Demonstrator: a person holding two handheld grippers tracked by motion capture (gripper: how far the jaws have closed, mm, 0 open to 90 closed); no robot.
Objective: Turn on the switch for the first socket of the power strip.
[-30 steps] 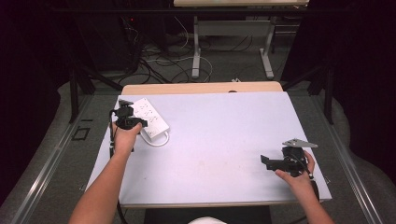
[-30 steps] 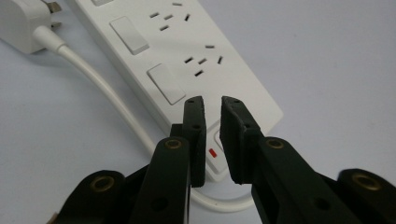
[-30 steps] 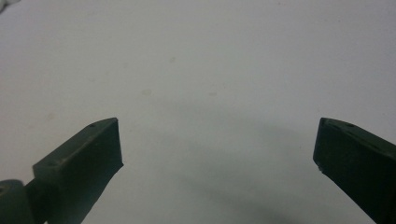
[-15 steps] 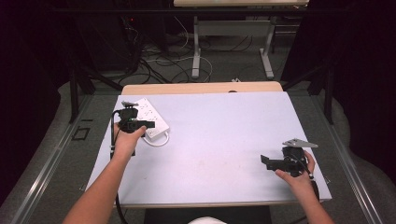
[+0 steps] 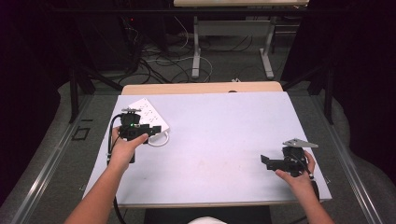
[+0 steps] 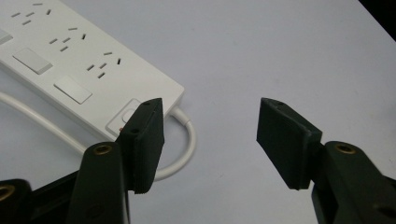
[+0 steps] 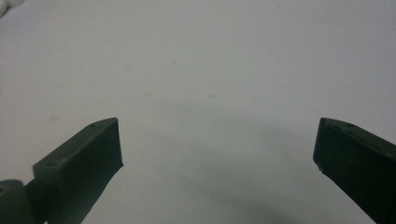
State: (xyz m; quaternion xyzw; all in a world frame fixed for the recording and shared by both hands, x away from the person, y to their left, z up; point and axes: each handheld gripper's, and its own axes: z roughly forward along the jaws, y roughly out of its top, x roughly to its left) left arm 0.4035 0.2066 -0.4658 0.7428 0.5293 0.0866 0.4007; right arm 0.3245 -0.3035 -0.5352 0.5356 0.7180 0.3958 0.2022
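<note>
Since a moment ago the left claw (image 6: 210,140) has slid nearer along the surface (image 5: 224,140), spread wide beside the cord end of the white power strip (image 6: 84,70), likely lining up a grasp. The right claw (image 7: 219,154) waits spread, well apart.

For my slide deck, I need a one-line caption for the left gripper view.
Open left gripper poised over the grey table, one jaw overlapping the cable end of a white power strip.

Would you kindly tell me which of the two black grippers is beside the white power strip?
The left gripper, at the white power strip's cable end, jaws open. The right gripper is far across the pale grey table, over bare surface.
</note>
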